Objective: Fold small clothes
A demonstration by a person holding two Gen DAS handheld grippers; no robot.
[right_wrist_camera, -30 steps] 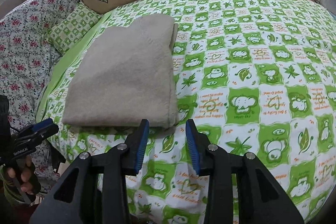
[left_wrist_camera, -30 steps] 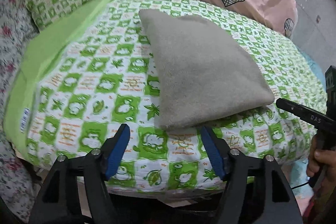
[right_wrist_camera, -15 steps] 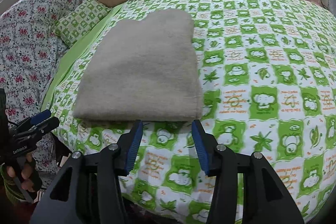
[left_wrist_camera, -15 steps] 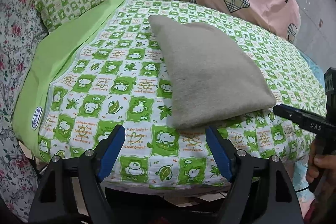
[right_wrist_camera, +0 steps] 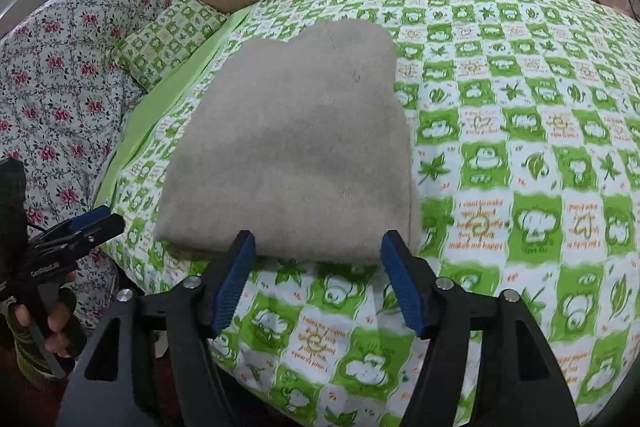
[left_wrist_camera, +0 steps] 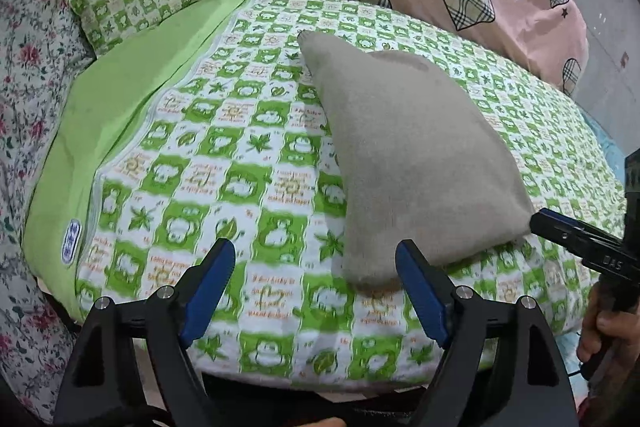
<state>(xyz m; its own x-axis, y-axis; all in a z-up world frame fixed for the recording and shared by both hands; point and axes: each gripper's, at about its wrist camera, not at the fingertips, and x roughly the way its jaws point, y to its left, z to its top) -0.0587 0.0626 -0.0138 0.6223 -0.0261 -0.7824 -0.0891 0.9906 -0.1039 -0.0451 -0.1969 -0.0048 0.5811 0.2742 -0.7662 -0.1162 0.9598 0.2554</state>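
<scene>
Your left gripper [left_wrist_camera: 316, 287] stands wide and empty, jaws just opened further, above the near edge of the green checked sheet [left_wrist_camera: 224, 163]. Your right gripper [right_wrist_camera: 318, 283] has also just been opening; nothing sits between its pads. Both tilt down toward the bed. The folded grey cloth [right_wrist_camera: 296, 155] lies flat on the sheet, just beyond the right fingertips.

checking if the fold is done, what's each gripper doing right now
left gripper: jaws open, just been widening, nothing between them, folded grey cloth lies free.
right gripper: jaws open, just been opening, nothing held.
</scene>
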